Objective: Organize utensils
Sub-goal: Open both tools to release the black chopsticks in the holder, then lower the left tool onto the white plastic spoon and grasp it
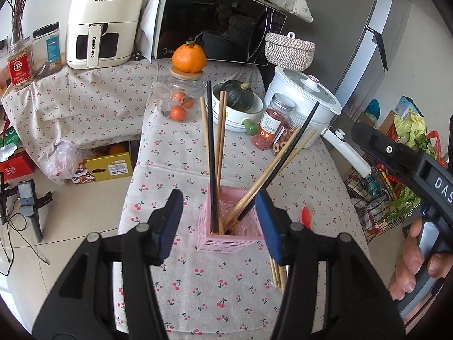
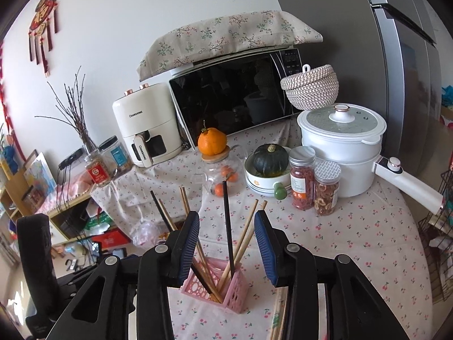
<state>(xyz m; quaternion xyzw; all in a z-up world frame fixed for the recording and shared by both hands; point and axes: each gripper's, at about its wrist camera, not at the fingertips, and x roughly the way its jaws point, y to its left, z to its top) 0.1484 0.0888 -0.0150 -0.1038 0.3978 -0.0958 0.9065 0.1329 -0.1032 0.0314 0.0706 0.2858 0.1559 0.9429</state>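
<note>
- The pink perforated holder point(image 1: 226, 226) stands on the cherry-print tablecloth point(image 1: 198, 283), low centre in both views, framed between the fingers of each gripper.
- It holds black chopsticks point(image 1: 211, 155) and bamboo chopsticks point(image 1: 219, 153); 1 group stands near upright, the other fans toward 1 o'clock in the left wrist view.
- More bamboo chopsticks point(image 1: 276, 273) lie flat on the cloth just at the holder's 5 o'clock, partly hidden under the left gripper's finger, so some sorting looks unfinished.
- The left gripper point(image 1: 220, 221) has its jaws spread wide with nothing between the pads; the right gripper point(image 2: 226, 246) is likewise spread and empty.
- Risk: the holder looks light and top-heavy, with long sticks leaning one way; a nudge from either finger could tip it or slide it on the cloth.
- Risk: the fanned sticks cross the approach path, so a gripper coming down could catch one and lever the holder over.
- Risk: the 2 grippers crowd the same spot and could collide.
- A red spoon-like utensil point(image 1: 306, 215) lies at the holder's 3 o'clock, partly hidden.
- Further out at 12 to 1 o'clock stand a glass jar of tangerines point(image 1: 178, 104), a bowl with a dark squash point(image 1: 240, 104), 2 spice jars point(image 2: 311, 181) and a white pot point(image 2: 342, 147) whose handle juts over the table, all within a leaning stick's sweep.
</note>
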